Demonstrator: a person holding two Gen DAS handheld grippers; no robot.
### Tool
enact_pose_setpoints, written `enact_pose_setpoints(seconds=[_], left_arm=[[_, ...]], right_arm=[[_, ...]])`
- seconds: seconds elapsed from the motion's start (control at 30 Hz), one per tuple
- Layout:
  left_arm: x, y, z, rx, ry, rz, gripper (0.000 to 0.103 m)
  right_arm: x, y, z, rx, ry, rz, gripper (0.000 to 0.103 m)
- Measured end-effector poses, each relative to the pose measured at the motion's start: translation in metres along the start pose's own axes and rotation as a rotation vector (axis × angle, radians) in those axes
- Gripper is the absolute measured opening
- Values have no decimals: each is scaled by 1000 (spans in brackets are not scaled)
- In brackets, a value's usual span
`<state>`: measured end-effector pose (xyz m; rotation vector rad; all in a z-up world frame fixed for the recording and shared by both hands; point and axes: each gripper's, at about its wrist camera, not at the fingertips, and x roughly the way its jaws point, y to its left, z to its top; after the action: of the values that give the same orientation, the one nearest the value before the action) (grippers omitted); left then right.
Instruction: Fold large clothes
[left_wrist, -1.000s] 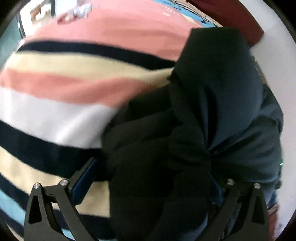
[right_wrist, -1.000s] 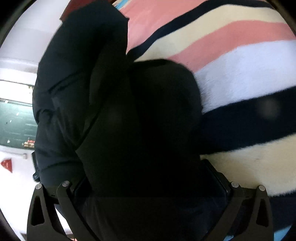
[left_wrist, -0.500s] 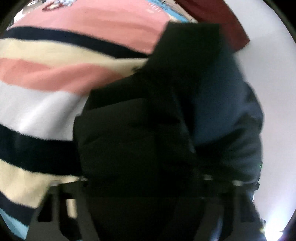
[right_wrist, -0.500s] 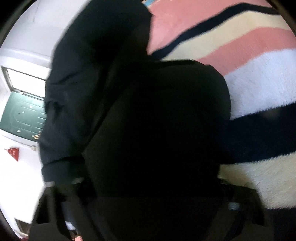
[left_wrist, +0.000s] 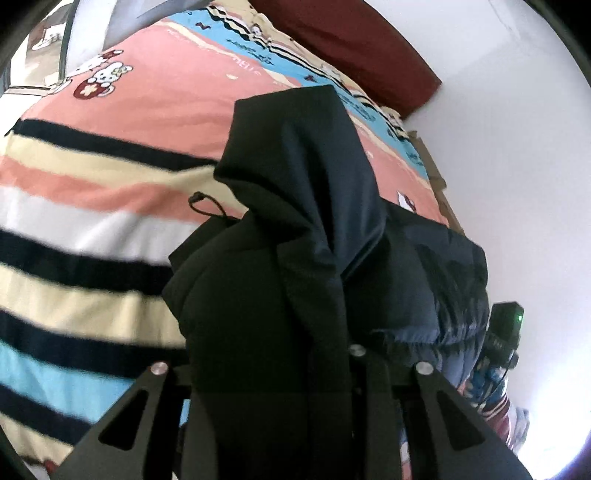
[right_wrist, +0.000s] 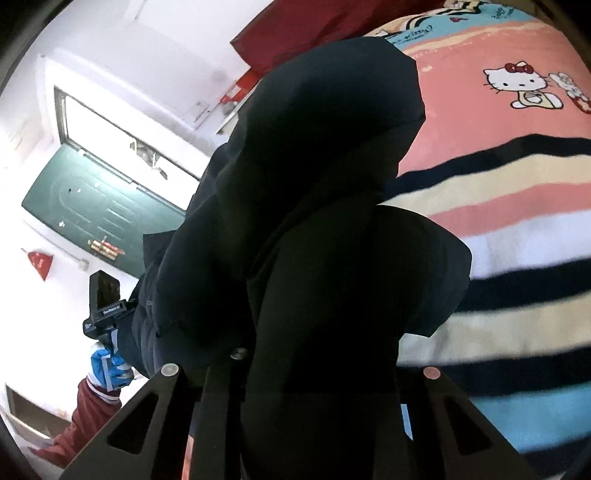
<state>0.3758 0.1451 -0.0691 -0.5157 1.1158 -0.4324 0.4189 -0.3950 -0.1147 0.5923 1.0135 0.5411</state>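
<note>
Now, L wrist view —
Garment: dark navy padded hooded jacket (left_wrist: 314, 236), bunched, hanging from the tongs up over the bed; hood end points away from the camera, so long axis runs from the tongs toward the far end of the bed.
L gripper (left_wrist: 288, 373): jaws closing w/ a thick black fold of the jacket between them; cloth fills the gap, so it reads as a grip on the jacket.
Other hand: R gripper (left_wrist: 504, 325) shows just past the jacket's right edge, green light on, held by a hand in a blue glove (left_wrist: 484, 380).
Around: striped fleece blanket, pink/cream/white/navy (left_wrist: 85, 229), under the jacket; cartoon-cat bedsheet (left_wrist: 177, 74) beyond; dark red pillow (left_wrist: 351, 48) at the far end by a white wall.
Loose bit: black drawcord loop (left_wrist: 207, 206) dangles at the jacket's left edge, could snag.

R wrist view —
Garment: same jacket (right_wrist: 314, 177), mostly in shadow, hood end away from the camera.
R gripper (right_wrist: 299, 373): jaws closing on a black fold of it; pads hidden by cloth.
Other hand: L gripper (right_wrist: 105, 302) at the jacket's left edge, gloved hand w/ dark red sleeve (right_wrist: 88, 410) below.
Around: green door (right_wrist: 92, 206) behind; blanket to the right.
Relation: both tongs hold the near edge, abt equally close; bed beyond looks free for laying it flat.
</note>
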Motion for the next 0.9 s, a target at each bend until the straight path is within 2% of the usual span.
enact_pose_setpoints(seconds=[0.07, 0.2, 0.27, 0.3, 0.33, 0.37, 0.4, 0.47, 0.53, 0.57, 0.73, 0.8, 0.9], left_arm=[[0, 12, -21, -4, 20, 7, 22], [29, 41, -41, -29, 70, 88, 23], [38, 49, -41, -22, 75, 118, 36], [40, 52, -40, -19, 73, 124, 39], [39, 54, -40, -8, 74, 126, 43], [37, 54, -37, -2, 76, 125, 45], [35, 54, -37, 5, 79, 130, 47], [28, 58, -34, 2, 77, 124, 48], [10, 61, -35, -14, 54, 100, 48], [2, 63, -36, -22, 43, 95, 49], [-49, 74, -36, -89, -89, 153, 57], [-62, 68, -45, -90, -101, 175, 57], [-68, 45, -56, -33, -105, 254, 57]], right_arm=[[-8, -3, -10, 18, 9, 9, 21], [2, -37, -37, 74, 68, -33, 22], [18, -58, -43, 111, 84, -72, 26], [22, -73, -49, 158, 78, -78, 27], [22, -78, -52, 173, 69, -74, 33], [21, -80, -54, 174, 59, -80, 43], [20, -81, -55, 167, 48, -113, 48], [11, -75, -63, 139, 46, -162, 72], [3, -64, -65, 115, 33, -208, 86], [-3, -61, -66, 103, 17, -239, 89], [-40, -38, -72, 36, -70, -371, 94], [-48, -24, -77, -2, -84, -399, 95], [-51, 0, -95, -47, -93, -430, 95]])
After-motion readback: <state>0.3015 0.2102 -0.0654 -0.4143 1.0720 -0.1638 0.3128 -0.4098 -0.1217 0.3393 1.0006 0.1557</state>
